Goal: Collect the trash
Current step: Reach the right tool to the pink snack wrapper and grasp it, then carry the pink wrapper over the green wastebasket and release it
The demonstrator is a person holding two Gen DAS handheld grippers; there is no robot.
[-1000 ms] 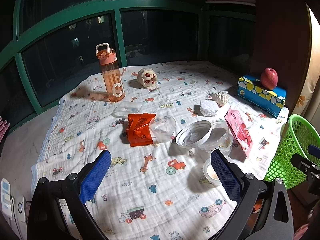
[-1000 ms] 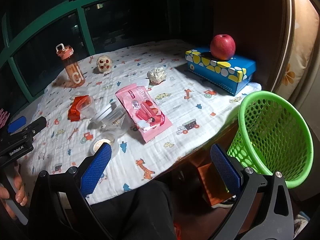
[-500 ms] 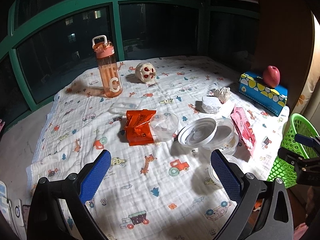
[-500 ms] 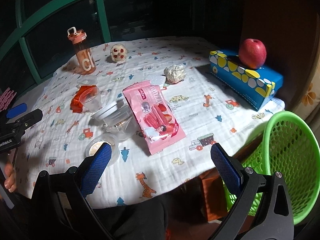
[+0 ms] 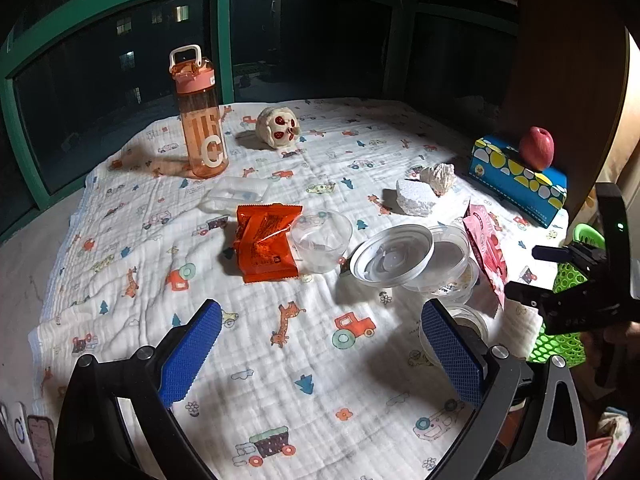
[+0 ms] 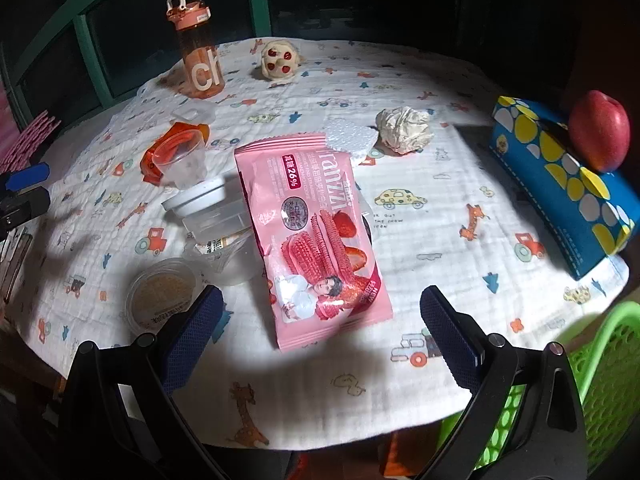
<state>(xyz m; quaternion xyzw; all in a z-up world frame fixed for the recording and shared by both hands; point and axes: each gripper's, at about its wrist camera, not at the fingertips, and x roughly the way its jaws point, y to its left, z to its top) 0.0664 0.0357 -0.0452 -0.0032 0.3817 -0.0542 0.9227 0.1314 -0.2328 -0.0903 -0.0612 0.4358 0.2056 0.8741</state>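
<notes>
Currently both grippers hang over the bench with their blue-padded jaws spread wide and nothing between them. The left gripper hovers above the near edge of the white printed cloth covering the bench; the right gripper hovers at the bench's right-hand edge, just short of the flat pink snack packet.

That packet leans on a stack of clear plastic tubs near the middle of the bench. A small round lidded cup of beige paste sits just beside the stack, toward the near edge. Beyond the stack lie a clear plastic cup and a crumpled orange foil wrapper, touching each other. A white foam block and a crumpled ball of paper lie side by side toward the far right.

An orange transparent drinking bottle stands upright near the far left corner, with a cream skull-shaped toy near it. A red apple rests on a blue box with yellow spots at the right edge. A green mesh plastic basket stands off the bench, below its near right corner.
</notes>
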